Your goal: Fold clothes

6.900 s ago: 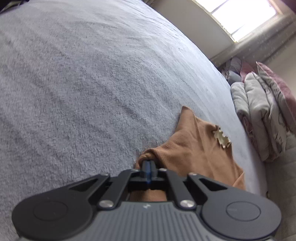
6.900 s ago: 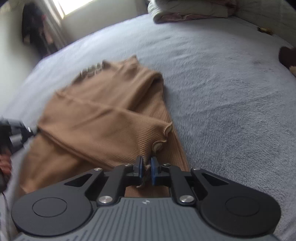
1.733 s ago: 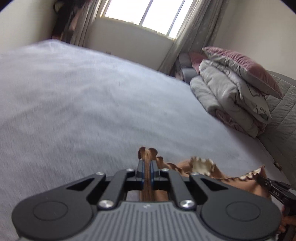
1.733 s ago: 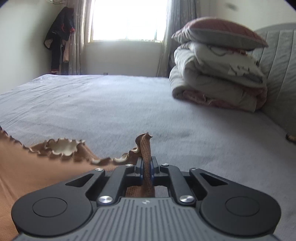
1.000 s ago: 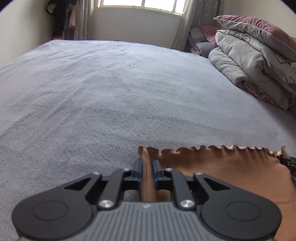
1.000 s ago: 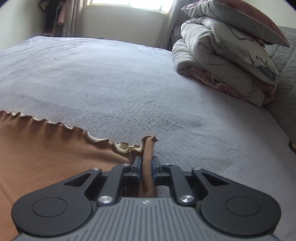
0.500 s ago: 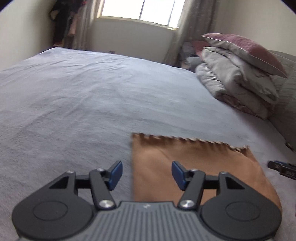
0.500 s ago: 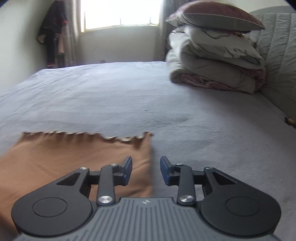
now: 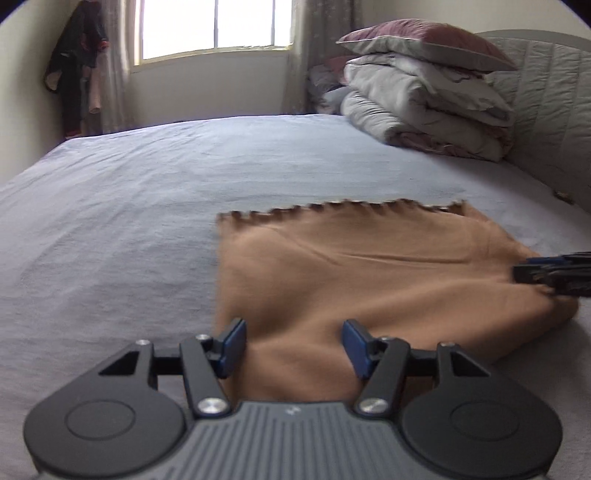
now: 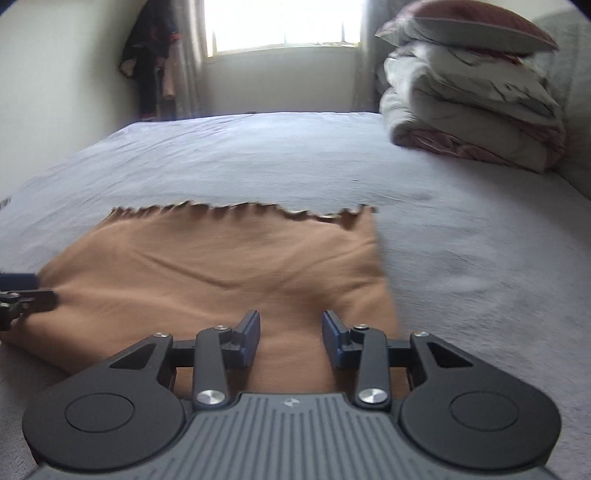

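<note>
A tan ribbed garment (image 9: 362,273) lies folded flat on the grey bed, its frilly hem along the far edge; it also shows in the right wrist view (image 10: 229,266). My left gripper (image 9: 293,343) is open and empty above the garment's near left part. My right gripper (image 10: 290,334) is open and empty above its near right part. The right gripper's tip shows at the right edge of the left wrist view (image 9: 554,275), and the left gripper's tip shows at the left edge of the right wrist view (image 10: 22,299).
The grey bedspread (image 9: 110,206) stretches away on all sides. Stacked folded duvets and a pillow (image 9: 424,99) sit at the far right by the quilted headboard (image 9: 554,110). A window (image 9: 214,26) and hanging clothes (image 9: 77,70) are at the back wall.
Both grippers let go of the garment's hem corners, opened, and pulled back toward me and upward. The garment now lies flat, folded over itself.
</note>
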The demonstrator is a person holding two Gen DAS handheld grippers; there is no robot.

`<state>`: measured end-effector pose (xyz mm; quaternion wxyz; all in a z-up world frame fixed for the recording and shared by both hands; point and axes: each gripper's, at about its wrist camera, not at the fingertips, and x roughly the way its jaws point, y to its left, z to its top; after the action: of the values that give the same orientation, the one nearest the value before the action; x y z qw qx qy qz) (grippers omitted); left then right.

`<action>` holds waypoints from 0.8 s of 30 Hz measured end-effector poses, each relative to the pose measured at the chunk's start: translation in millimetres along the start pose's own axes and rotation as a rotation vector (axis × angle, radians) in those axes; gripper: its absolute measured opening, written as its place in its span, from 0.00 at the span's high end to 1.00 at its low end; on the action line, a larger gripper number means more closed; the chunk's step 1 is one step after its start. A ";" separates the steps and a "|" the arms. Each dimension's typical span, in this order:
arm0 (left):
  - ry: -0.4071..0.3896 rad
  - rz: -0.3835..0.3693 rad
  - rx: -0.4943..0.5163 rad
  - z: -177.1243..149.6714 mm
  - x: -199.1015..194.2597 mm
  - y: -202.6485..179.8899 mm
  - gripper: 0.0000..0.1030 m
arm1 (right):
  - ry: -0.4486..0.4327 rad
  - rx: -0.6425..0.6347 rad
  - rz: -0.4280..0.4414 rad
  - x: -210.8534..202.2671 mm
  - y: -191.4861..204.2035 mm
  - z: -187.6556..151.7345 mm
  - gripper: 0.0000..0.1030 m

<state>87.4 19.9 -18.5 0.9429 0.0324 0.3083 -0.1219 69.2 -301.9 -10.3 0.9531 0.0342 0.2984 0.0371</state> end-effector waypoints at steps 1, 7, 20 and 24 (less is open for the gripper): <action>0.007 0.003 -0.012 2.6 -0.6 8.5 0.39 | 0.002 0.033 0.009 -3.2 -12.1 3.2 0.61; 0.065 -0.119 -0.299 9.9 29.3 65.9 0.36 | 0.030 0.241 0.072 9.8 -73.3 16.4 0.55; 0.132 -0.500 -0.611 16.5 116.2 87.0 0.59 | 0.129 0.524 0.449 93.4 -89.4 17.8 0.56; 0.146 -0.479 -0.644 16.0 130.0 77.1 0.78 | 0.127 0.497 0.433 104.1 -70.4 22.9 0.69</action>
<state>217.3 65.0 -83.3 0.8255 -0.3285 0.3955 -0.2328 171.1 -363.4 -56.6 0.8651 0.3257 0.3430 0.1668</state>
